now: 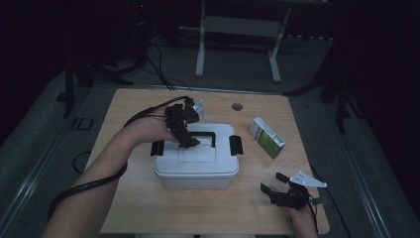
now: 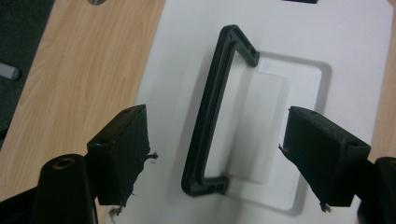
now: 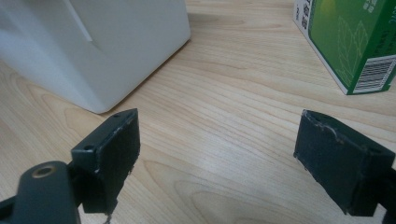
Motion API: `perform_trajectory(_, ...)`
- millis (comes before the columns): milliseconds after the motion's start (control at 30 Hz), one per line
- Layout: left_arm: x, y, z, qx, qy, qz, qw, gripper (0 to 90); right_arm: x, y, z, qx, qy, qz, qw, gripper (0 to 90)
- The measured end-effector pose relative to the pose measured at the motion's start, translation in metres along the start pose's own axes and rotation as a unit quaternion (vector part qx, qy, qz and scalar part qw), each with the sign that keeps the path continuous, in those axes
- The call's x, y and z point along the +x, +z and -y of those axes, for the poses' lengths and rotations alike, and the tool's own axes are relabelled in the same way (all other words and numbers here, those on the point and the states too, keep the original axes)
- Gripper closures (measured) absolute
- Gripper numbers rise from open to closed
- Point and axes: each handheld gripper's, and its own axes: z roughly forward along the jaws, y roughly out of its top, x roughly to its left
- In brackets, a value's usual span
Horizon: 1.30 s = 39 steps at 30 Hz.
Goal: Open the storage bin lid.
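Note:
A white plastic box (image 1: 198,166) with a black carry handle (image 1: 207,135) and black side latches (image 1: 235,145) stands mid-table. My left gripper (image 1: 190,141) hovers over its lid, open. In the left gripper view the handle (image 2: 212,107) lies flat on the lid (image 2: 289,42) and runs between the two spread pads without touching them, under my left gripper (image 2: 217,126). My right gripper (image 1: 272,184) rests low near the table's front right, open and holding nothing. In its own view my right gripper (image 3: 219,126) faces bare wood, with the box's corner (image 3: 93,46) to its left.
A green and white carton (image 1: 267,138) lies right of the box, also ahead of the right gripper as the carton (image 3: 350,37). A round grommet (image 1: 237,106) sits near the wooden table's far edge. A metal stand (image 1: 237,29) is on the floor beyond.

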Motion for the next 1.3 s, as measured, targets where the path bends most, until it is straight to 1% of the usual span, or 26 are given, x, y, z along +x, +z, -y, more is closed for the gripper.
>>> perform_trajectory(33,0.000,0.002,-0.002,0.003,0.002,-0.002,1.0000,23.1,0.000,0.000,0.000,0.000,0.000,0.000,1.0000,14.0)
perform_trajectory(67,0.000,0.003,-0.004,0.004,0.002,0.005,1.0000,25.9,0.000,0.000,0.000,0.000,0.000,-0.001,1.0000,14.0)
perform_trajectory(133,0.001,0.006,-0.007,0.010,0.001,0.005,0.9999,27.5,0.000,0.000,0.000,0.000,0.000,-0.001,1.0000,14.0)
perform_trajectory(167,0.003,0.008,-0.009,0.014,-0.006,0.015,0.9998,33.5,0.000,0.000,0.000,0.000,-0.001,-0.002,1.0000,14.0)
perform_trajectory(200,0.004,0.010,-0.011,0.023,-0.010,0.015,0.9996,36.7,0.000,0.000,0.000,0.000,-0.001,-0.002,1.0000,14.0)
perform_trajectory(233,0.004,0.012,-0.012,0.027,-0.011,0.016,0.9994,37.7,0.000,0.000,0.000,0.000,-0.001,-0.003,1.0000,14.0)
perform_trajectory(267,0.005,0.013,-0.013,0.030,-0.017,0.022,0.9992,41.5,0.000,0.000,0.000,0.000,-0.001,-0.003,1.0000,14.0)
perform_trajectory(333,0.006,0.016,-0.017,0.034,-0.014,0.024,0.9990,48.2,0.000,0.000,0.001,0.000,-0.001,-0.003,1.0000,14.0)
perform_trajectory(433,0.004,0.022,-0.023,0.055,-0.006,0.035,0.9979,55.9,0.000,0.000,0.001,0.001,-0.001,-0.004,1.0000,14.0)
perform_trajectory(467,0.003,0.024,-0.025,0.061,0.003,0.037,0.9974,59.6,0.000,0.000,0.001,0.001,-0.001,-0.004,1.0000,14.0)
perform_trajectory(567,0.000,0.026,-0.030,0.074,0.028,0.040,0.9961,64.8,0.000,0.000,0.001,-0.001,-0.001,-0.005,1.0000,14.0)
perform_trajectory(667,0.000,0.026,-0.033,0.080,0.032,0.039,0.9955,70.2,0.000,0.000,0.001,0.000,-0.001,-0.005,1.0000,14.0)
perform_trajectory(700,0.001,0.027,-0.034,0.084,0.032,0.039,0.9952,70.3,0.000,0.000,0.001,0.001,-0.002,-0.005,1.0000,14.0)
perform_trajectory(733,0.001,0.027,-0.035,0.087,0.033,0.040,0.9948,73.1,0.000,0.000,0.001,0.001,-0.002,-0.005,1.0000,14.0)
perform_trajectory(767,0.000,0.027,-0.035,0.090,0.039,0.041,0.9944,73.6,0.000,0.000,0.001,0.001,-0.002,-0.006,1.0000,14.0)
perform_trajectory(833,0.000,0.028,-0.036,0.096,0.043,0.037,0.9938,73.5,0.000,0.000,0.001,0.000,-0.002,-0.006,1.0000,14.0)
perform_trajectory(933,0.000,0.030,-0.037,0.107,0.045,0.042,0.9923,73.5,0.000,-0.001,0.001,0.000,0.000,-0.007,1.0000,14.0)
perform_trajectory(967,0.000,0.031,-0.037,0.109,0.050,0.043,0.9918,73.6,0.000,-0.001,0.001,-0.001,0.000,-0.007,1.0000,14.0)
perform_trajectory(1000,0.000,0.031,-0.037,0.109,0.050,0.043,0.9918,73.7,-0.001,-0.001,0.001,-0.001,0.000,-0.006,1.0000,14.0)
perform_trajectory(1033,0.000,0.033,-0.036,0.121,0.053,0.046,0.9901,74.0,-0.001,-0.001,0.001,-0.001,0.000,-0.007,1.0000,14.0)
perform_trajectory(1067,-0.001,0.034,-0.035,0.125,0.056,0.047,0.9895,77.5,-0.001,-0.001,0.001,-0.001,0.000,-0.007,1.0000,14.0)
perform_trajectory(1100,-0.001,0.035,-0.035,0.129,0.057,0.049,0.9888,77.8,-0.001,-0.001,0.001,0.000,0.000,-0.007,1.0000,14.0)
perform_trajectory(1167,-0.002,0.036,-0.035,0.127,0.067,0.054,0.9881,80.4,-0.001,-0.001,0.001,0.000,0.000,-0.007,1.0000,14.0)
perform_trajectory(1200,-0.002,0.035,-0.034,0.127,0.065,0.063,0.9877,80.9,-0.001,-0.001,0.001,0.000,0.000,-0.007,1.0000,14.0)
perform_trajectory(1267,-0.004,0.035,-0.035,0.130,0.075,0.064,0.9867,82.3,-0.001,-0.001,0.001,-0.001,0.000,-0.007,1.0000,14.0)
perform_trajectory(1300,-0.004,0.034,-0.035,0.132,0.076,0.066,0.9862,82.4,-0.001,0.000,0.002,-0.001,0.000,-0.007,1.0000,14.0)
